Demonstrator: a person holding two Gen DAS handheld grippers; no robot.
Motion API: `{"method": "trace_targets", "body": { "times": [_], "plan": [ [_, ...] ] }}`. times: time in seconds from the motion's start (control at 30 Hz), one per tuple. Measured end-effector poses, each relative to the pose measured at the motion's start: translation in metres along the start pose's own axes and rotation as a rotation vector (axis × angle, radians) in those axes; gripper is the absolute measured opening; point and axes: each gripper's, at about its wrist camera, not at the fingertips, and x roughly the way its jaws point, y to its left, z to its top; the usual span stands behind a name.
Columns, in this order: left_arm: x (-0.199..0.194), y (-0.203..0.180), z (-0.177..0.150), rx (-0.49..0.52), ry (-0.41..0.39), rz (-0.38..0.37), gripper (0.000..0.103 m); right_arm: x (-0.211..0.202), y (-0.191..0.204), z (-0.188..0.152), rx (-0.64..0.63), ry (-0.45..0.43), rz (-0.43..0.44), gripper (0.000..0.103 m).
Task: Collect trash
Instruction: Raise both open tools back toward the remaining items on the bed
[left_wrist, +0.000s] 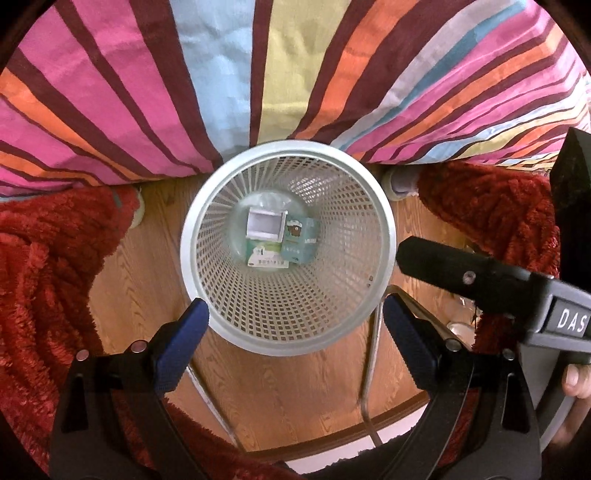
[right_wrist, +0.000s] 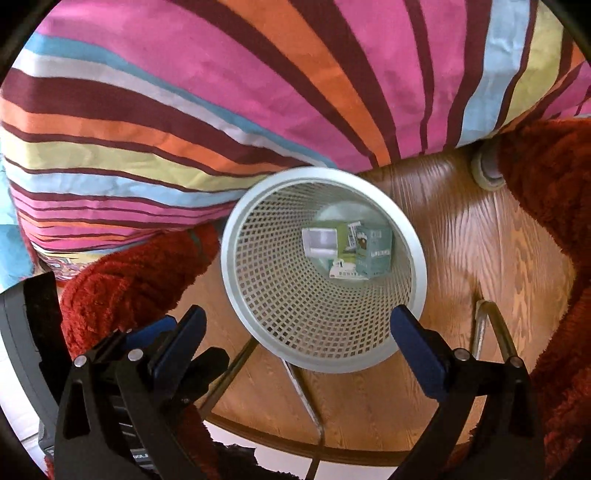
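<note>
A white mesh wastebasket (left_wrist: 236, 321) stands on the wooden floor below both grippers. At its bottom lie a small white open box (left_wrist: 265, 223), a teal carton with a bear picture (left_wrist: 300, 242) and a green-and-white carton (left_wrist: 266, 258). My left gripper (left_wrist: 295, 325) is open and empty above the basket's near rim. My right gripper (right_wrist: 295, 336) is open and empty, also over the near rim of the basket (right_wrist: 258, 325). The same cartons show in the right wrist view (right_wrist: 373, 251). The right gripper's black body (left_wrist: 480, 277) shows at the right of the left wrist view.
A striped bedcover (left_wrist: 221, 74) hangs behind the basket. Red fluffy rugs (left_wrist: 40, 266) lie on both sides of the wooden floor (left_wrist: 280, 384). Metal stand legs (left_wrist: 369, 369) run across the floor beneath the grippers. A grey roll (right_wrist: 487, 170) lies by the bed.
</note>
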Motion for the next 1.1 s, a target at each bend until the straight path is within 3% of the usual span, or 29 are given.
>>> {"method": "trace_targets", "body": {
  "times": [0.13,0.3,0.47,0.63,0.77,0.87,1.1],
  "plan": [
    [-0.010,-0.002,-0.003,0.010,-0.043,0.014,0.092,-0.015,0.000,-0.002,-0.013,-0.066,0.026,0.095],
    [-0.026,-0.007,-0.009,0.029,-0.109,0.004,0.092,-0.051,0.010,-0.010,-0.074,-0.234,0.092,0.095],
    [-0.051,-0.016,-0.014,0.062,-0.213,0.028,0.092,-0.088,0.024,-0.020,-0.172,-0.399,0.104,0.095],
    [-0.084,-0.022,-0.020,0.100,-0.349,0.056,0.092,-0.120,0.044,-0.033,-0.309,-0.569,0.054,0.095],
    [-0.113,-0.019,-0.024,0.093,-0.459,0.064,0.092,-0.147,0.058,-0.043,-0.432,-0.728,-0.043,0.095],
    [-0.139,-0.015,-0.025,0.077,-0.547,0.080,0.092,-0.164,0.060,-0.042,-0.448,-0.803,-0.056,0.095],
    [-0.181,-0.012,-0.014,0.073,-0.638,0.074,0.092,-0.195,0.062,-0.023,-0.485,-0.902,-0.118,0.095]
  ]
}}
